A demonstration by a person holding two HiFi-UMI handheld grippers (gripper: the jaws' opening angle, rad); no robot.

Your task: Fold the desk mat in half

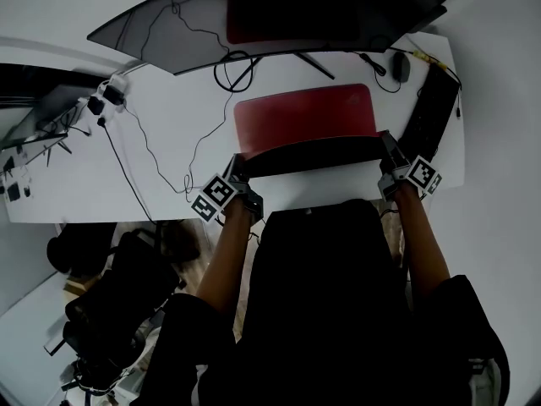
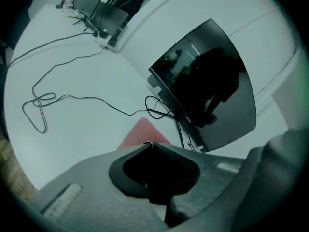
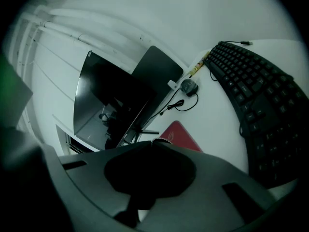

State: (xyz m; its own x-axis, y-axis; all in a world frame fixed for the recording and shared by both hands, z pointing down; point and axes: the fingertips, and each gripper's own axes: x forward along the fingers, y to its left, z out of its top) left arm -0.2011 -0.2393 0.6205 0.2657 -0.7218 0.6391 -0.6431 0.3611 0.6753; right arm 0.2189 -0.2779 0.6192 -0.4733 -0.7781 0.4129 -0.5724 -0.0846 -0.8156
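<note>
Left tongs [image 1: 237,164]: jaws closed, toothed tips meeting; clamped on the near left corner of the desk mat [image 1: 304,117].
Right tongs [image 1: 389,146]: jaws closed, tips meeting; clamped on the mat's near right corner.
Marker cubes: each sits on the outer side of its tongs, faces turned up.
Left forearm [image 1: 222,260]: bare, stretched forward from the torso, angled slightly inward toward the wrist.
Right forearm [image 1: 423,244]: bare, stretched forward, also angled slightly inward.
Spacing: the two tongs are well apart and level, pointing away from the body.
Torso: dark clothing, close behind both wrists.
</note>
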